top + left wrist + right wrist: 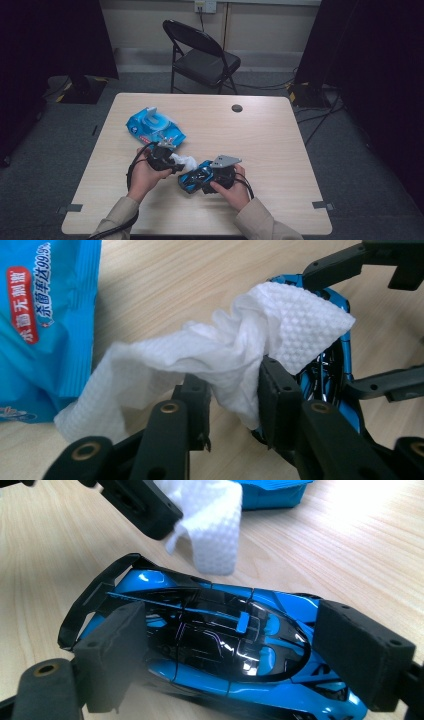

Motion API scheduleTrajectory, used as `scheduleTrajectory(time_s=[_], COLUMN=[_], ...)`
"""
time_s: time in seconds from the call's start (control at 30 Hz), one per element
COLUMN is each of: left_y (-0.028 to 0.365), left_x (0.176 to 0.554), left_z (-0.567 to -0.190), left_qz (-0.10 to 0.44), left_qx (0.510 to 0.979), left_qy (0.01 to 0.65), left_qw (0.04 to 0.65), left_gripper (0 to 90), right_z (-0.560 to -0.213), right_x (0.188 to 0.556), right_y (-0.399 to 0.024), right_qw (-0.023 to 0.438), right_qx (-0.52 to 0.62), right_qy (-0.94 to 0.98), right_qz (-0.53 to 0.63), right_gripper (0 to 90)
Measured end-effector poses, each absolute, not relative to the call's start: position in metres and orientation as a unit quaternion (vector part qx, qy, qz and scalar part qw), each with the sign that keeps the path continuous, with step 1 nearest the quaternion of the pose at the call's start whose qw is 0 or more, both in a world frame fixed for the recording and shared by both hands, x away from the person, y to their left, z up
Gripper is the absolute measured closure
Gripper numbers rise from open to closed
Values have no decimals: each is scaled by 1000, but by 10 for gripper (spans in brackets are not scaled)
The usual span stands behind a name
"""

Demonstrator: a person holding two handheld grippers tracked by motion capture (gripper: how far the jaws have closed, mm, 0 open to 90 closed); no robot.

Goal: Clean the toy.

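A glossy blue and black toy car (196, 176) lies on the wooden table (260, 140). My right gripper (206, 178) is shut on it, one pad at each end of the body (215, 640). My left gripper (172, 162) sits just left of the car, its jaws closed on a bunched white wet wipe (230, 350). The wipe's loose end hangs over the car's rear wing (212, 525). One finger (145, 505) of the left gripper shows above the car in the right gripper view.
A blue pack of wet wipes (150, 127) with its flap up lies behind the left gripper. A round cable hole (237, 108) sits near the table's far edge. A black folding chair (205, 57) stands beyond the table.
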State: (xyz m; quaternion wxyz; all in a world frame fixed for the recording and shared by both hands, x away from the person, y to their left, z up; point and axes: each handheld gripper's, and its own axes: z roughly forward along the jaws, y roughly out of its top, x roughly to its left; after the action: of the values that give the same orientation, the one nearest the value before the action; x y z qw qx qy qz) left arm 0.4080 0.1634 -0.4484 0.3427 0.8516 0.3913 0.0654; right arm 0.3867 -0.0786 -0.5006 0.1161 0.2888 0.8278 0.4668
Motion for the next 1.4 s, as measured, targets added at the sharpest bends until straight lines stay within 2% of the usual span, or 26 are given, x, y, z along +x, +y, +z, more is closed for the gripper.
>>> scheduleTrajectory(time_s=[0.27,0.57,0.87,0.93,1.0,1.03,1.2,1.4], left_y=[174,172,158,156,149,147,143,150], left_x=[402,406,426,428,432,433,433,429], left_z=[-441,-440,-465,-468,-476,-479,-481,-471], left_qz=[83,93,88,85,83,85,86,39], left_qx=[845,836,840,839,844,845,855,852], left_qy=[393,401,412,416,417,419,413,431], left_qw=[353,363,343,342,326,320,300,295], left_gripper=[576,561,553,564,627,629,798,833], right_z=[-500,-500,-501,-501,-501,-501,-501,-501], right_x=[387,387,387,387,387,387,386,386], right_y=[-78,-78,-79,-79,-79,-79,-79,-79], right_qw=[115,115,116,116,116,116,117,117], right_qx=[290,290,288,289,288,288,289,288], right_qy=[828,828,828,827,827,827,827,826], right_qz=[466,465,467,468,468,469,468,469], right_gripper=[141,141,141,141,141,141,141,141])
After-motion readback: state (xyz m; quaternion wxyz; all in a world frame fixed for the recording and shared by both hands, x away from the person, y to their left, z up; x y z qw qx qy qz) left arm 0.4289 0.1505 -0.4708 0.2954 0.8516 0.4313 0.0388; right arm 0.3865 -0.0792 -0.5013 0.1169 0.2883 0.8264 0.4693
